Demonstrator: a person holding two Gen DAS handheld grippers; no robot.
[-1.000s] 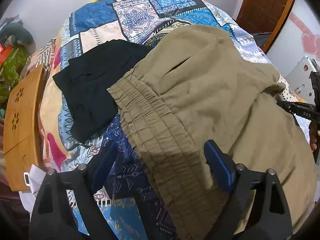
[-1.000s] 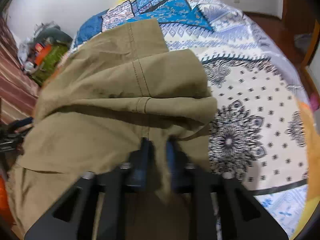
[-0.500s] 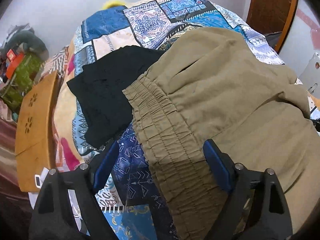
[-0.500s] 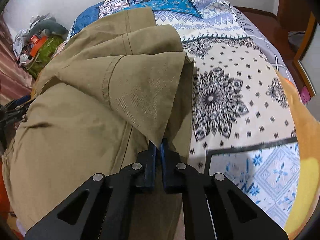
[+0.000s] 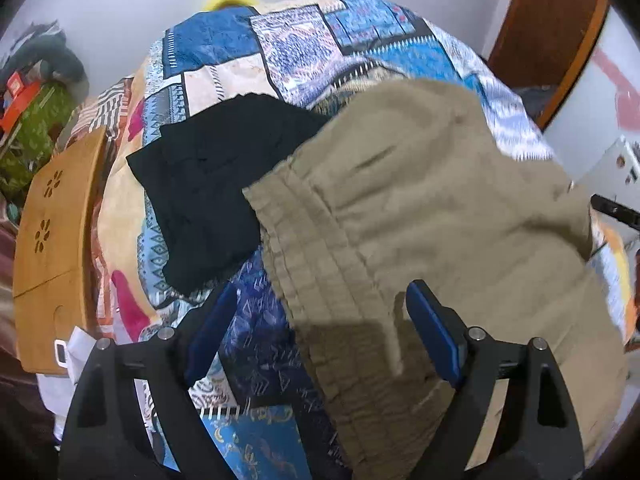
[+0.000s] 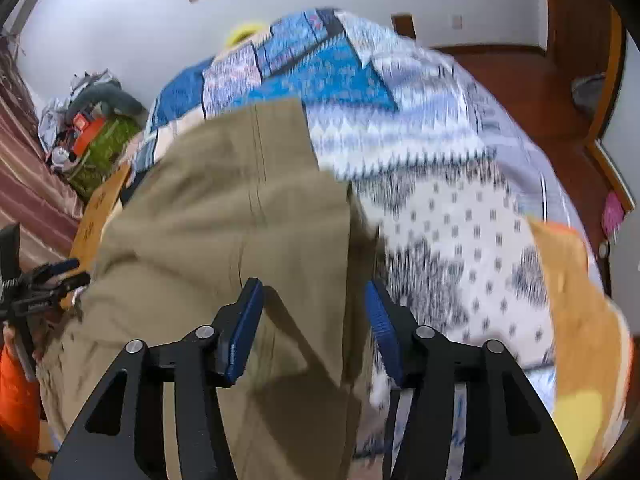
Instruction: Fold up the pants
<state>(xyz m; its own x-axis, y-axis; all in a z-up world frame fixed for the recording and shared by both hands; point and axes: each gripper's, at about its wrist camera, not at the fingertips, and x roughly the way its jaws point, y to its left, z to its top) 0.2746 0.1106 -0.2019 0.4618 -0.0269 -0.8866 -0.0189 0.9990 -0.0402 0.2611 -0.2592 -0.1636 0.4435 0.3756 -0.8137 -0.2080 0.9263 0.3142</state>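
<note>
Khaki pants (image 5: 420, 216) lie folded on the patterned bedspread, their elastic waistband (image 5: 304, 264) toward me in the left wrist view. My left gripper (image 5: 320, 328) is open and empty, its blue pads either side of the waistband, above the cloth. In the right wrist view the pants (image 6: 240, 232) lie flat with a seam running away from me. My right gripper (image 6: 316, 328) is open and empty just above the pants' right edge.
A black garment (image 5: 208, 196) lies left of the pants, partly under the waistband. A wooden board (image 5: 52, 236) stands at the bed's left edge. The patterned bedspread (image 6: 460, 208) extends to the right. A door (image 5: 548, 28) stands at the back right.
My right gripper was shut on a fold of the pants; it has opened and let the cloth drop flat. The left gripper stayed open and drew back a little.
</note>
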